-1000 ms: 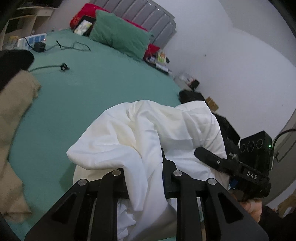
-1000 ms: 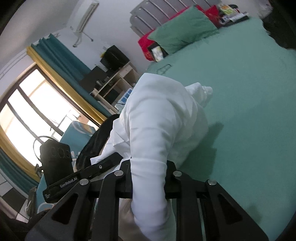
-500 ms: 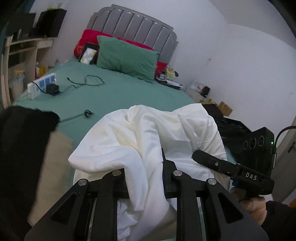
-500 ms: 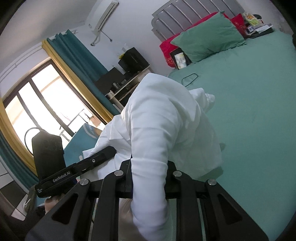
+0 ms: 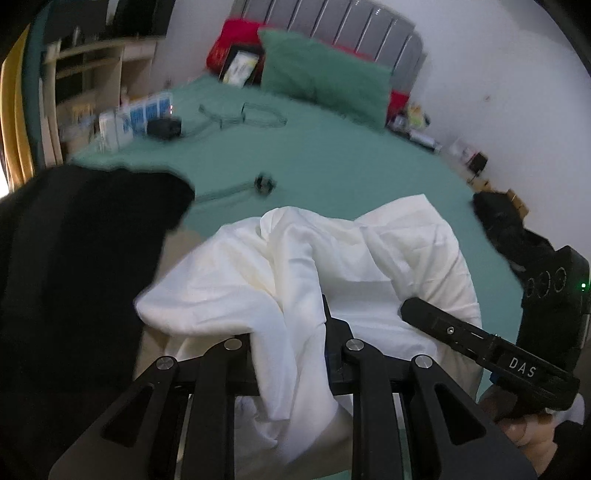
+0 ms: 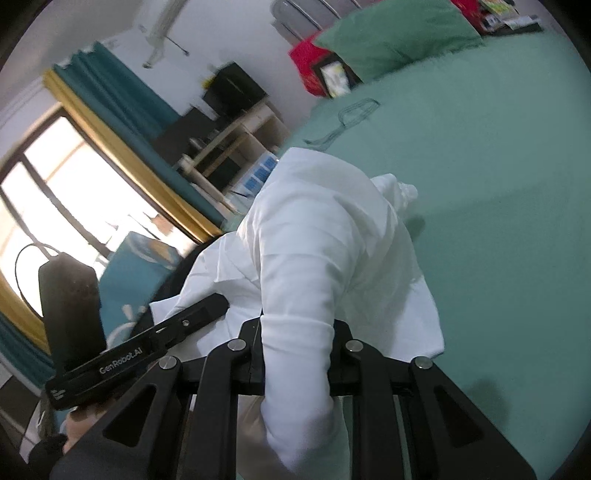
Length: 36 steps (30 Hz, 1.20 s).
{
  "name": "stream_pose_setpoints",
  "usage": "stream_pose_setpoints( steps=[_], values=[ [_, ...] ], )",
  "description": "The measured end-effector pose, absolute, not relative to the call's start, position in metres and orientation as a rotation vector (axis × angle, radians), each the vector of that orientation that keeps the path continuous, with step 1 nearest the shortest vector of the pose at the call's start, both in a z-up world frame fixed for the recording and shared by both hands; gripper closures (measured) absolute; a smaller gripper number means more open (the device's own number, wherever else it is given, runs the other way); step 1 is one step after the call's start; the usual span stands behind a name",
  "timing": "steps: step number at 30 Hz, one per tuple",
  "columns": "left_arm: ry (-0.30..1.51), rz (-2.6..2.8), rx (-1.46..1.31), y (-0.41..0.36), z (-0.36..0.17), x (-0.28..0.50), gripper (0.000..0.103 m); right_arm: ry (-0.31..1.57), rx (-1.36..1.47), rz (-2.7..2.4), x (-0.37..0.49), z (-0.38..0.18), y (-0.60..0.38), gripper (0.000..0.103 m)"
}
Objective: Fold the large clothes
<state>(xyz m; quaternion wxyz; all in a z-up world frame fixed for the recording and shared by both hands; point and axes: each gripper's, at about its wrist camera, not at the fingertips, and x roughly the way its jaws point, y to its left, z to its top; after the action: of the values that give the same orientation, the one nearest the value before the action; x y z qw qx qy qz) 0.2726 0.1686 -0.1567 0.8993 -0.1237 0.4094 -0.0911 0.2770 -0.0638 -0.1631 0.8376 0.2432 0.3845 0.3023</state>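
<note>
**K:** While both wrist views load — grip status?

**R:** Left gripper (image 5: pixel 291 328) clamped on a bunch of the white garment (image 5: pixel 332 266); cloth spills over the jaws and hangs below them. Right gripper (image 6: pixel 295 332) same story — pinching a thick roll of that garment (image 6: pixel 321 236), fabric draped over the top and down through the linkage.

**K:** Garment position?

**R:** Bunched up between the two tools, held above the near part of the green bed sheet (image 5: pixel 332 155). Can't tell whether the lower folds touch the sheet. In the left view, right tool's finger pokes into the cloth from the right side; in the right view, left tool's finger enters from the left.

**K:** Surroundings?

**R:** Black garment (image 5: pixel 74 277) fills the left edge of the left view, close to the lens. Green pillow (image 5: pixel 325 85) against the grey headboard (image 5: pixel 332 22), red pillow (image 5: pixel 229 48) just beside it. Power strip (image 5: pixel 136 118) and charger cable (image 5: pixel 243 114) on the far sheet, well apart from the white cloth. Window with teal curtain (image 6: pixel 122 99) in the right view. Background blurred in both.
</note>
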Motion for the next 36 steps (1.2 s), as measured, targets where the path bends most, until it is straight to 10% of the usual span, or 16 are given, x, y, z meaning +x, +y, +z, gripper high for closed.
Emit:
stream_pose_setpoints(
  steps=[17, 28, 36],
  values=[
    [1.058, -0.142, -0.324, 0.166, -0.187, 0.258, 0.057, 0.976, 0.310, 0.417, 0.275, -0.174, -0.086, 0.049],
    [0.787, -0.058, -0.245, 0.173, -0.126, 0.248, 0.057, 0.777, -0.033, 0.301, 0.280, -0.120, -0.075, 0.049],
    [1.007, -0.046, -0.224, 0.167, -0.176, 0.303, 0.057, 0.865, -0.050, 0.271, 0.318, -0.149, -0.064, 0.049]
  ],
)
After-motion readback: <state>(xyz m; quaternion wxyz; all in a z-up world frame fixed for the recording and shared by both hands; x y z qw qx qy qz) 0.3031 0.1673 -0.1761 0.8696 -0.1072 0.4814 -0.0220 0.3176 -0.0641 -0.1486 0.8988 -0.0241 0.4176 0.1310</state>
